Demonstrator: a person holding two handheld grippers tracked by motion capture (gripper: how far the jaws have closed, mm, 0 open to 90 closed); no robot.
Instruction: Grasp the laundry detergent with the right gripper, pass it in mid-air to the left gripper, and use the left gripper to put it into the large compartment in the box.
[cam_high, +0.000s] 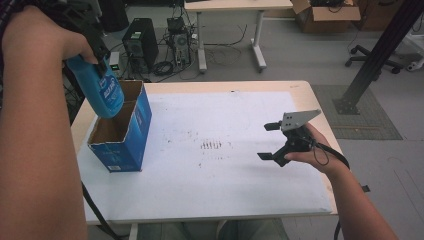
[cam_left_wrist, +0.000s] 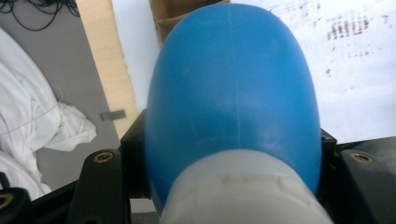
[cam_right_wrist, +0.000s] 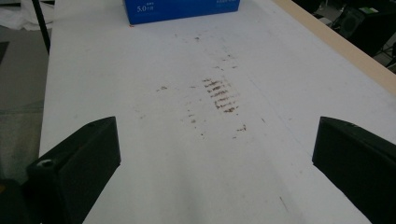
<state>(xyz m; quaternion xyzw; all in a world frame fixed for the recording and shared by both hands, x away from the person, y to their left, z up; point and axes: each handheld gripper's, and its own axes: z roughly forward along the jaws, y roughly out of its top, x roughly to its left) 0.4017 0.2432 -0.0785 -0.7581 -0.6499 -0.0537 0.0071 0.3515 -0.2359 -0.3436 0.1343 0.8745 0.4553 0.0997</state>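
A blue plastic bottle (cam_high: 102, 90) with a white printed label hangs bottom-down over the open top of a blue cardboard box (cam_high: 122, 131) at the table's left. My left gripper (cam_high: 97, 55) is shut on the bottle near its upper end. In the left gripper view the bottle (cam_left_wrist: 233, 93) bulges between the black jaws, its pale neck nearest the camera, with the box opening (cam_left_wrist: 163, 14) beyond. My right gripper (cam_high: 269, 141) rests low over the right side of the white sheet (cam_high: 225, 150), open, nothing between its fingers. In the right gripper view the box (cam_right_wrist: 182, 9) stands at the far end.
The white sheet carries a patch of brown smudges (cam_high: 212, 146) near its middle. The wooden table edge (cam_high: 320, 107) runs along the right. Behind the table are a computer tower (cam_high: 140, 42), cables on the floor and another desk (cam_high: 235, 10).
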